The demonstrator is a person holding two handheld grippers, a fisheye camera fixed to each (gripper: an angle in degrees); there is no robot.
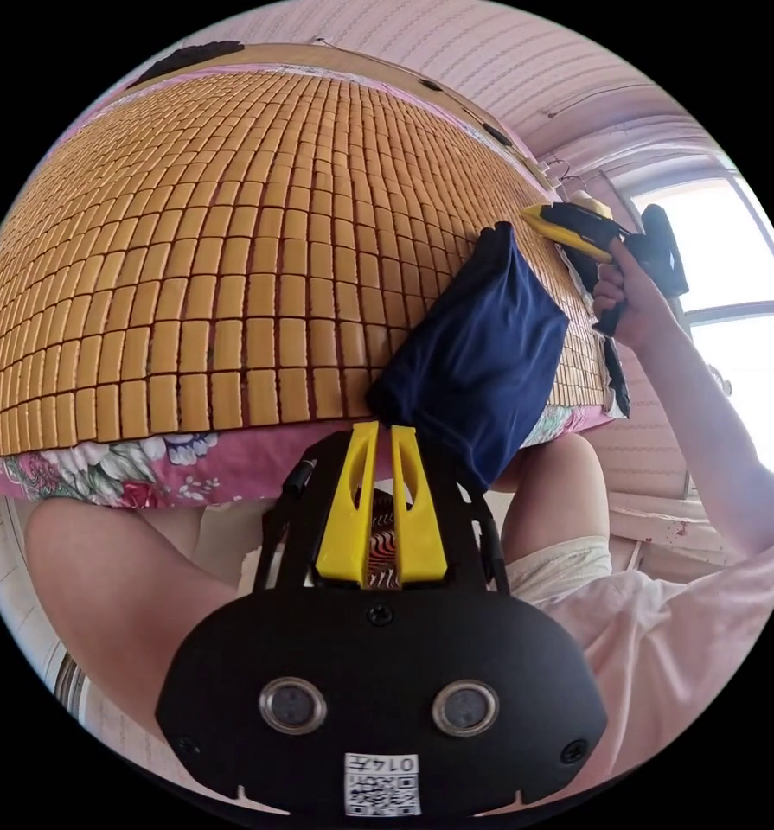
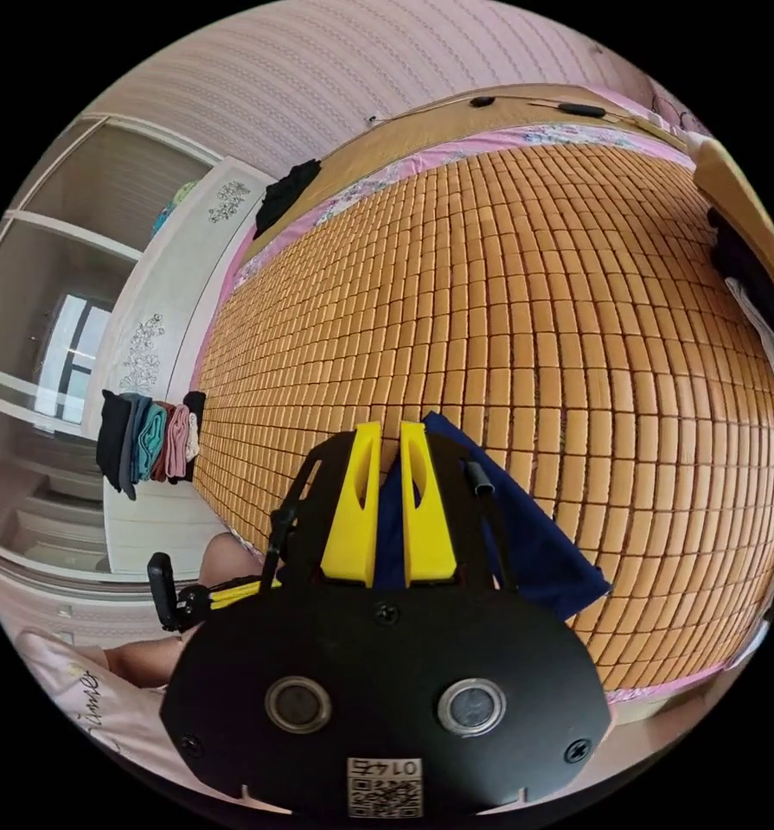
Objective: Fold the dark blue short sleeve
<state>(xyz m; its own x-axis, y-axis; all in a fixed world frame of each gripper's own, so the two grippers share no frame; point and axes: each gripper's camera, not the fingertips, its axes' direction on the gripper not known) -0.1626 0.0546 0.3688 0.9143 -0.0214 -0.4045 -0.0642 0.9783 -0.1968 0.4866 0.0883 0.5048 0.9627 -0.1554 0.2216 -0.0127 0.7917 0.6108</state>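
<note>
The dark blue short sleeve [image 1: 477,346] hangs bunched at the bed's near edge, with broad bare mat [image 1: 231,259] beyond. Both the left hand-held gripper [image 1: 384,430] and the raised right hand-held gripper [image 2: 391,428] pinch it.

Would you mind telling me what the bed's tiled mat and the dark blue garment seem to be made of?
The tiled mat looks like small bamboo or wood tiles, smooth and amber, in joined rows. The dark blue garment looks like soft matte knit fabric, since it drapes limply; the exact fibre is unclear.
</note>
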